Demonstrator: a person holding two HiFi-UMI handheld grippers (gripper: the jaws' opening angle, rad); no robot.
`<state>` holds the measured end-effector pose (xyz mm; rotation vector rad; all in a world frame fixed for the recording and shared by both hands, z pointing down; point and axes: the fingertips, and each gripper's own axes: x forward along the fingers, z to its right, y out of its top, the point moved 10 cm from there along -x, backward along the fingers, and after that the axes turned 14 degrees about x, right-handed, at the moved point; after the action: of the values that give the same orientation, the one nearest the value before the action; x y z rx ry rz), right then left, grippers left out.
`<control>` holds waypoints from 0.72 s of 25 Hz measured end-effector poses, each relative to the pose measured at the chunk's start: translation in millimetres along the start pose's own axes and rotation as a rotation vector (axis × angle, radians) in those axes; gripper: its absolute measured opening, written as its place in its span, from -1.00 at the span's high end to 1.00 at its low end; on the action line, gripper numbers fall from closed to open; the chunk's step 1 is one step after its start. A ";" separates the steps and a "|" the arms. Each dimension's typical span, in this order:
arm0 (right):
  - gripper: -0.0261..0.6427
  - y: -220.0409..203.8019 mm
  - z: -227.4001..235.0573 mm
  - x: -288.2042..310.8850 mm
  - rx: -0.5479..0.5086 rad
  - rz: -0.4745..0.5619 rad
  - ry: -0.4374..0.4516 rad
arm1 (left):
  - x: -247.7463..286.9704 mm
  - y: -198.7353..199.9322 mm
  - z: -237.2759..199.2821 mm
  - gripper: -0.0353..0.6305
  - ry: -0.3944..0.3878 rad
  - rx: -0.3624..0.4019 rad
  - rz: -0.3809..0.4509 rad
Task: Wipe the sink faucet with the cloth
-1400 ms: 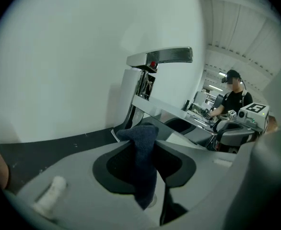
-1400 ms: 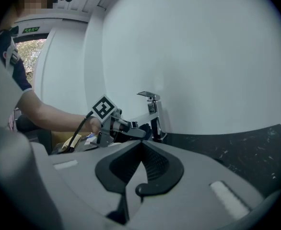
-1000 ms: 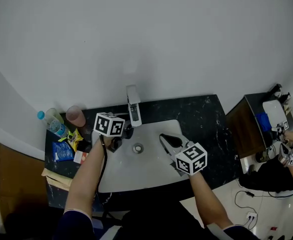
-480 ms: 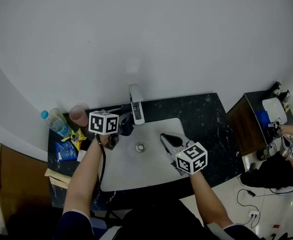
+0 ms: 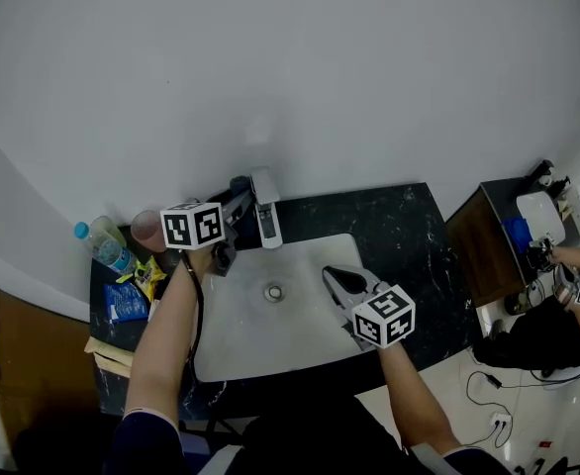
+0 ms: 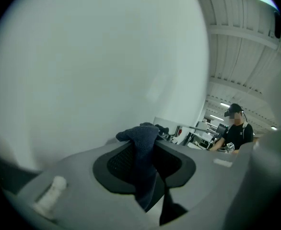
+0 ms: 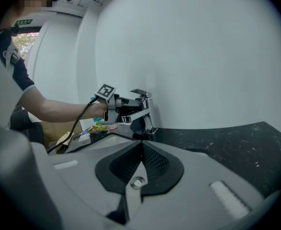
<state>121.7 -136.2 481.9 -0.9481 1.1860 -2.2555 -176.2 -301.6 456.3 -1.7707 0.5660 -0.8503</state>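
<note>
— What's there, biggest first?
— A pale wall [image 5: 320,67], and against it a black speckled surface [image 5: 399,228]. A white sink [image 5: 280,332] is set into the surface, with a chrome faucet [image 5: 266,216] at its back rim.
— And the grippers?
— The left gripper [image 5: 237,200] is raised at the faucet's left side. Its jaws pinch a dark blue cloth [image 6: 143,150], which pokes out past the tips. From the head view the cloth seems to sit by the faucet's top, though I can't be sure it touches. The right gripper [image 5: 331,274] hovers over the basin, jaws pressed together with nothing between them.
— Anything smaller?
— On the surface left of the sink there's a plastic bottle [image 5: 105,245], a pink cup [image 5: 148,229], a blue packet [image 5: 125,302] and a yellow packet [image 5: 151,273].
</note>
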 end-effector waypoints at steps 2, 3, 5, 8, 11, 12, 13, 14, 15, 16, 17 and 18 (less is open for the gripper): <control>0.91 0.3 3.7 -2.7 0.005 0.004 -0.008 | -3.9 8.4 2.1 0.57 -0.007 -0.003 0.035; 0.91 0.5 4.7 -3.4 0.008 0.006 -0.010 | -6.9 13.9 4.3 0.57 -0.007 0.015 0.044; 0.91 1.2 3.7 -2.3 0.011 0.011 -0.003 | -13.5 29.8 9.6 0.57 -0.004 0.069 0.064; 0.91 3.0 -2.2 0.3 0.001 0.014 0.023 | -20.9 62.9 22.2 0.57 -0.012 0.157 0.107; 0.91 4.0 -4.4 -1.0 -0.002 0.024 0.037 | -17.7 91.6 39.9 0.57 -0.030 0.272 0.078; 0.91 4.8 -4.3 -2.3 0.000 0.030 0.039 | -14.0 98.6 45.7 0.57 -0.027 0.316 0.051; 0.91 5.8 -4.1 -3.6 0.001 0.036 0.041 | -9.7 104.7 50.7 0.57 -0.018 0.362 0.023; 0.91 6.9 -3.8 -4.9 0.002 0.042 0.043 | -5.2 109.8 55.0 0.57 -0.005 0.407 -0.005; 0.91 7.8 -3.2 -6.3 0.002 0.047 0.044 | -0.6 114.1 58.9 0.57 0.008 0.451 -0.031; 0.91 8.3 -2.4 -8.0 0.003 0.051 0.044 | 4.2 117.6 62.6 0.57 0.019 0.491 -0.054; 0.91 8.5 -1.4 -9.7 0.005 0.054 0.044 | 9.3 120.2 66.1 0.57 0.028 0.526 -0.076; 0.91 8.3 -0.5 -11.3 0.007 0.057 0.044 | 14.6 121.8 68.9 0.57 0.035 0.555 -0.097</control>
<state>129.5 -133.3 470.5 -0.8552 1.2071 -2.2454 -111.3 -312.5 332.0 -1.2831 0.2322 -0.9943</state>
